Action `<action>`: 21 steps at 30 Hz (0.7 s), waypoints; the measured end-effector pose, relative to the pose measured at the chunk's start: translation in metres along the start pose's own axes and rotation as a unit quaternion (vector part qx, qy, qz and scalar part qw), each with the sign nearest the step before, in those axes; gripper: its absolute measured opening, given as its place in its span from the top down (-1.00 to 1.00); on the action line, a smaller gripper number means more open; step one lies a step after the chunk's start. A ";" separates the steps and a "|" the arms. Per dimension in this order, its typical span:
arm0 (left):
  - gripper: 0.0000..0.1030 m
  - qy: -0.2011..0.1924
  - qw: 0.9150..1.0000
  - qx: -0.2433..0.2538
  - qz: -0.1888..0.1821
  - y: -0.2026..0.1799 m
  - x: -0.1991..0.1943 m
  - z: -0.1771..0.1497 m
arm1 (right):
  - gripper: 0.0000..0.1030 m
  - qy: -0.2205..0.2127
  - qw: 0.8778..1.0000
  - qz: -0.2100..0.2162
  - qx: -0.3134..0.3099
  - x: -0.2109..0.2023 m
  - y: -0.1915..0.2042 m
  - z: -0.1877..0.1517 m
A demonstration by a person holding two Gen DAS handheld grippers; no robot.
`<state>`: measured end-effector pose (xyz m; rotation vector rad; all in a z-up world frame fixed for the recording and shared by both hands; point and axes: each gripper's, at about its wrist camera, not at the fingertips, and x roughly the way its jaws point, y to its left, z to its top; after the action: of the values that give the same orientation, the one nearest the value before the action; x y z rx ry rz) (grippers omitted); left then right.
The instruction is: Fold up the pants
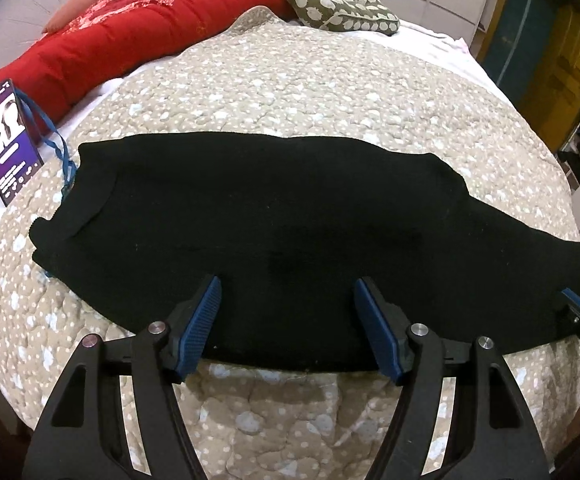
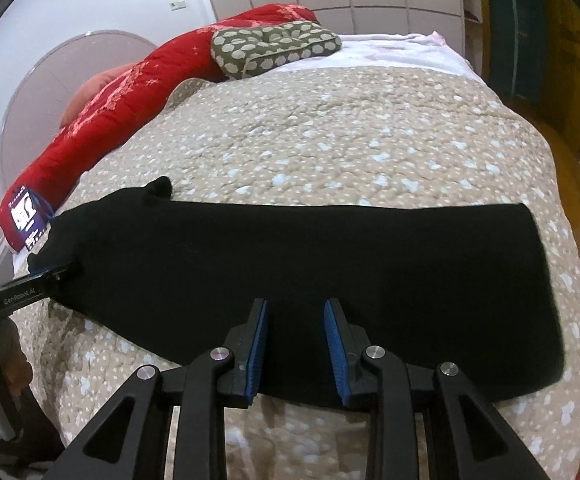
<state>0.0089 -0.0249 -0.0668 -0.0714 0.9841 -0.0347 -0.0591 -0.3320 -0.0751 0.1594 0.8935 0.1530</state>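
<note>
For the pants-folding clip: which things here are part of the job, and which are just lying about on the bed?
Part of the job:
- black pants, laid flat on the quilt
- left claw, open
- right claw, open

Just lying about:
- red duvet
- green patterned cushion
- phone with blue strap

Pants (image 1: 274,216) lay flat across the quilt (image 1: 290,92), lengthwise left to right in front of you. Your left gripper (image 1: 288,322) hung over their near edge, w/ your right gripper (image 2: 295,344) over the near edge further right. A phone (image 1: 8,140) lay just left of the pants. Behind it a comforter (image 1: 130,28) ran along the bed's left side, w/ a cushion (image 1: 338,2) at the far end.
</note>
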 end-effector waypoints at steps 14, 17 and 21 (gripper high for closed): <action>-0.34 0.020 0.998 0.049 -0.043 -0.049 -0.003 0.002 | 0.46 -0.005 0.996 -0.057 0.068 -0.032 -0.064 -0.013; -0.35 0.017 0.997 0.068 -0.021 -0.061 0.001 -0.001 | 0.46 -0.009 0.995 -0.054 0.078 -0.038 -0.069 -0.020; -0.35 0.016 0.997 0.071 -0.038 -0.070 -0.004 0.001 | 0.46 -0.007 0.995 -0.052 0.086 -0.045 -0.074 -0.026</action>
<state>0.0075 -0.0942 -0.0574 0.0228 1.0084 -0.1751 -0.1020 -0.4111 -0.0720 0.2728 0.8980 -0.0214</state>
